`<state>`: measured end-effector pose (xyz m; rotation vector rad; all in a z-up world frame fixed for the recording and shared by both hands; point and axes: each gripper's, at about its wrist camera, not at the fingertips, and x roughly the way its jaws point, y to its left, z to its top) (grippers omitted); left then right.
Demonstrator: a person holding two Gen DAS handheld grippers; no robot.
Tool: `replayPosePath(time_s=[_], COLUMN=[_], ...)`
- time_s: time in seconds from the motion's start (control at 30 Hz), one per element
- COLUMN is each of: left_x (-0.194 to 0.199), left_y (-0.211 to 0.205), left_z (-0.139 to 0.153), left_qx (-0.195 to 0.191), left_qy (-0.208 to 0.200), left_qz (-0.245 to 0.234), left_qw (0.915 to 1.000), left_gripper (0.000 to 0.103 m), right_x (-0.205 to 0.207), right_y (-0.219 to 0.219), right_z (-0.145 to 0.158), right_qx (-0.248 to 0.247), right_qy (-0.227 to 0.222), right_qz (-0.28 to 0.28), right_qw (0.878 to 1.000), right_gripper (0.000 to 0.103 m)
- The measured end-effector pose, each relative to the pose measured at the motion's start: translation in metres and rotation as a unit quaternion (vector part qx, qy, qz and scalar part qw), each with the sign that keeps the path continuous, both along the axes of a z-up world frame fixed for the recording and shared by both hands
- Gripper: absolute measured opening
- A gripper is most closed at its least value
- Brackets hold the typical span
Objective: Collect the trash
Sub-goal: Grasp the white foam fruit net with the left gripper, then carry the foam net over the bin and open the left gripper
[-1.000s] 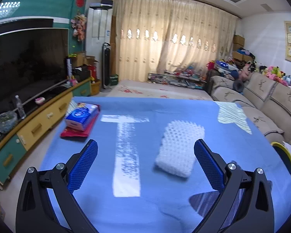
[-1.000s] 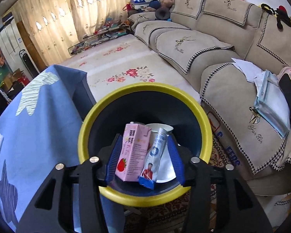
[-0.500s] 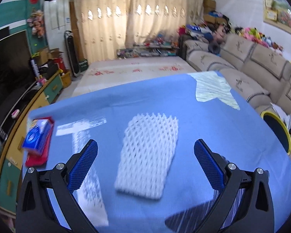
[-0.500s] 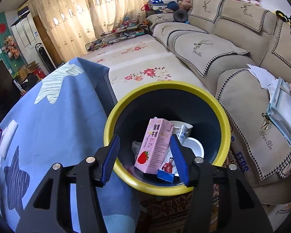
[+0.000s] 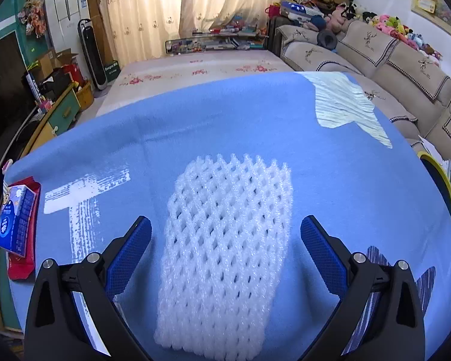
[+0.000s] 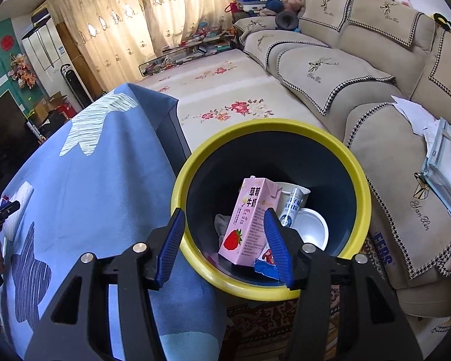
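Nearest in the left wrist view, the left gripper [image 5: 225,240] is seen with its jaws spread wide, one on each side of a white foam fruit net [image 5: 228,246] that lies flat on the blue-covered desk [image 5: 360,186]; the pads are not pressed on it. In the right wrist view, the right gripper [image 6: 224,240] is held with its jaws partly apart and nothing between them, above the near rim of the yellow-rimmed bin [image 6: 360,186] that stands just beside the desk edge. Inside the bin a pink milk carton [image 6: 249,222], a white cup [image 6: 311,231] and a slim white-and-blue packet [image 6: 290,207] are already dropped. Farther off on the desk, a blue tissue pack [image 5: 15,219] is set on a red pouch near the left edge.

The net is judged light and springy, so it could be squashed sideways and slipped out if the jaws are closed too high, or the cloth could be pinched with it if they are lowered too far. The tissue pack could be mistaken for trash.
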<state>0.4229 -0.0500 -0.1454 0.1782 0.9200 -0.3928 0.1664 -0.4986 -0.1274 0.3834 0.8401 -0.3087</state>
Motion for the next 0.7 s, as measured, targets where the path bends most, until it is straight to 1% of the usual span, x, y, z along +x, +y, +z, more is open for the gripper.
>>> replayPosePath(time_s=[0.07, 0.1, 0.2, 0.27, 0.3, 0.37, 0.4, 0.47, 0.57, 0.7], left_x=[0.003, 0.006, 0.005, 0.003, 0.002, -0.001, -0.002, -0.006, -0.015, -0.041], left_y=[-0.001, -0.002, -0.007, -0.008, -0.009, -0.009, -0.008, -0.006, -0.004, -0.013], left_z=[-0.004, -0.007, -0.008, -0.008, -0.008, -0.007, -0.006, -0.003, 0.003, 0.025], left_qx=[0.003, 0.003, 0.013, 0.016, 0.017, 0.02, 0.019, 0.012, 0.001, -0.001], left_qy=[0.009, 0.017, 0.01, 0.007, 0.006, 0.004, 0.004, 0.009, 0.015, -0.005], left_qz=[0.001, 0.0, -0.004, -0.005, -0.006, -0.007, -0.006, -0.003, 0.001, -0.007], left_qw=[1.0, 0.9998, 0.9999, 0.9998, 0.9998, 0.9998, 0.9998, 0.9999, 0.9999, 1.0], left_gripper=[0.09, 0.084, 0.078, 0.068, 0.064, 0.05, 0.046, 0.034, 0.028, 0.028], right_x=[-0.001, 0.0, -0.002, -0.002, -0.003, -0.003, -0.004, -0.005, -0.008, -0.013], right_y=[-0.001, -0.001, -0.002, -0.003, -0.004, -0.005, -0.004, -0.003, -0.002, 0.001], right_z=[-0.001, -0.002, -0.002, -0.002, -0.001, -0.001, 0.0, 0.001, 0.005, 0.013], right_qx=[0.004, 0.005, 0.007, 0.008, 0.009, 0.011, 0.011, 0.011, 0.009, 0.0], right_qy=[0.0, 0.0, 0.0, -0.001, -0.002, -0.004, -0.005, -0.007, -0.011, -0.014], right_qz=[0.0, 0.0, 0.0, 0.0, 0.0, 0.0, 0.001, 0.003, 0.008, 0.017], right_qw=[1.0, 1.0, 1.0, 1.0, 1.0, 1.0, 1.0, 1.0, 1.0, 1.0], right_gripper=[0.052, 0.052, 0.052, 0.052, 0.052, 0.052, 0.052, 0.052, 0.052, 0.052])
